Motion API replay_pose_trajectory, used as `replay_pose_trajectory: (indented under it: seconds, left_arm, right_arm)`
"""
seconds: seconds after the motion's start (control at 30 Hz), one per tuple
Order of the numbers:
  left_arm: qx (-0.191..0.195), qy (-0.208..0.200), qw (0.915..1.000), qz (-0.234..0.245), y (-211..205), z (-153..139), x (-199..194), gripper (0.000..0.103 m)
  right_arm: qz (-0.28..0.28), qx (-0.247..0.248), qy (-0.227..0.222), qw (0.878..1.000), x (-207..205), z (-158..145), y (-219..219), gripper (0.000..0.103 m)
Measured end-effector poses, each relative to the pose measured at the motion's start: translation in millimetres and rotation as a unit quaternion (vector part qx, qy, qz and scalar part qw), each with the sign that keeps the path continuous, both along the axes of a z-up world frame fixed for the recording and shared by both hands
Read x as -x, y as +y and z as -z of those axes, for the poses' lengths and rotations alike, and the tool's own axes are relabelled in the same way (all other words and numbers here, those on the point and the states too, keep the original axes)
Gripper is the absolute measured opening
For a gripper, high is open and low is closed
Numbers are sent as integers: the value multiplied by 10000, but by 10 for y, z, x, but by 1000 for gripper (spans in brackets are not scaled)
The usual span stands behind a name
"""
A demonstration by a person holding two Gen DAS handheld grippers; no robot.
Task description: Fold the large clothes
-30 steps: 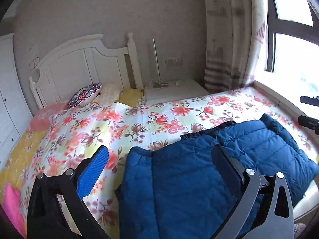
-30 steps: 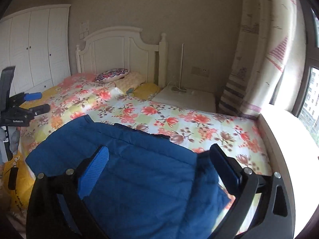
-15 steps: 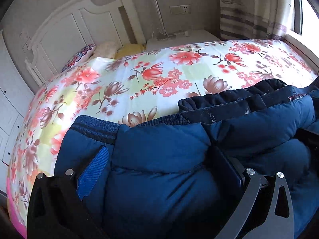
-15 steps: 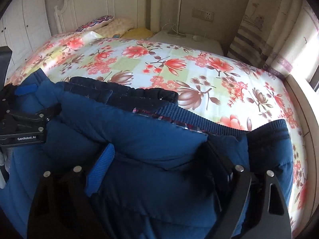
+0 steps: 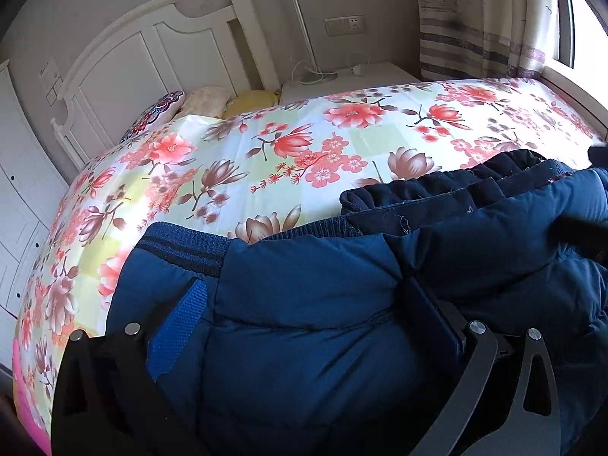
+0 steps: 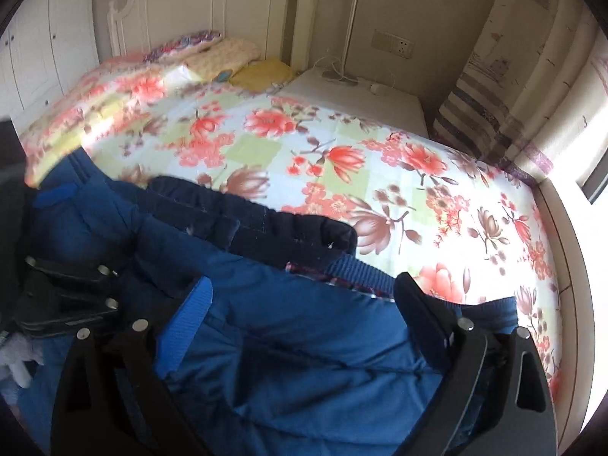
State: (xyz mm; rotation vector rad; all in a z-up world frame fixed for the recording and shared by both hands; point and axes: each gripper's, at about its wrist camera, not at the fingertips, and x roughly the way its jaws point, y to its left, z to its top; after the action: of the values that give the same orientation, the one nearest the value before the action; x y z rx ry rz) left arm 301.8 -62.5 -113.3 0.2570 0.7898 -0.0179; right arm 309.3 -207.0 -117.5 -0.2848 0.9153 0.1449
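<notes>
We hold our left gripper (image 5: 304, 296) tilted down over a padded blue jacket (image 5: 323, 304) that lies on a bed under a floral bedspread (image 5: 266, 144). Its jaws stand wide apart, and a thick fold of the jacket bulges up between them; the blue pad (image 5: 176, 326) on one finger lies against the cloth on its outer side, while the dark finger opposite sinks into a crease, so we cannot tell whether they press or merely rest there.

Our right gripper (image 6: 304, 304) is spread just as wide, its jaws having just been opening, with the jacket's padded body filling the gap between the blue pad (image 6: 186, 326) and the dark finger; the pads do not visibly squeeze it. Just ahead of this gripper runs the ribbed hem, and beyond it a darker navy lining bunches up. To its left, the other gripper's black frame rests on the jacket.

Ahead of both grippers the bedspread stretches to a white headboard (image 5: 125, 68), with pillows (image 6: 224, 53) at its foot, a white nightstand (image 6: 361, 102) beside them, and a striped curtain (image 6: 494, 87) farther right.
</notes>
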Motion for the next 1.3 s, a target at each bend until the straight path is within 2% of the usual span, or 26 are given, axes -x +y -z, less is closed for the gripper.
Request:
replay_pose_trajectory:
  seconds: [0.07,0.17,0.3,0.4,0.47,0.5,0.67,0.8,0.87,0.9,0.93,0.97,1.1,1.17,1.23,1.3]
  left_arm:
    - [72,20,10000,-5,19,-1,-4,99]
    - [60,25,10000,1,9,6,-10,99]
    - [94,27,10000,7,29,3,-3,99]
    - [93,23,10000,6,31,3,-3,99]
    - [113,21,9999,19,32,0,0,99]
    - [107,17,9999,19,32,0,2,99]
    - [72,13,10000,17,21,0,2,99]
    - [76,16,10000,20,21,-1,0,99]
    - [78,-1,10000,22,21,-3,-1,99]
    - [77,3,10000,24,22,-2,-2,99]
    - [83,9,10000,27,23,-2,-1,99]
    - [92,11,10000,25,24,-2,1,99]
    - [248,107,9996,10,68,-43,-16,99]
    - [347,-98,9992,-149,111,-190,95,99]
    - [629,-313,9975,-50,114,-371,266,99]
    - [603,-426,9973,32,73,-489,393,99]
  right_arm:
    - [65,-162,-11,9998,-4,18,-54,97]
    - [96,-30,-171,9998,73,-121,-115,97]
    - [544,-144,-607,9966,180,-363,-547,98]
    - [1095,-50,-422,9931,79,-180,-990,99]
    - [1197,-739,-190,9899,33,-53,-1233,101]
    - [1224,-829,-174,9889,34,-50,-1261,101]
    - [1142,-245,-624,9912,235,-243,-1014,100]
    - [277,-223,-997,9944,688,-478,-468,100]
    - [-297,136,-952,9949,856,-382,-105,100]
    - [-412,402,-881,9944,893,-275,22,100]
    - [-403,716,-843,9930,892,-132,125,100]
    - [-348,733,-847,9931,890,-79,145,100]
    - [-209,466,-723,9961,829,-32,47,100]
    - [-207,445,-724,9962,834,-15,18,100]
    - [-204,527,-778,9954,856,-8,47,100]
    - [-206,571,-806,9949,863,-5,58,100]
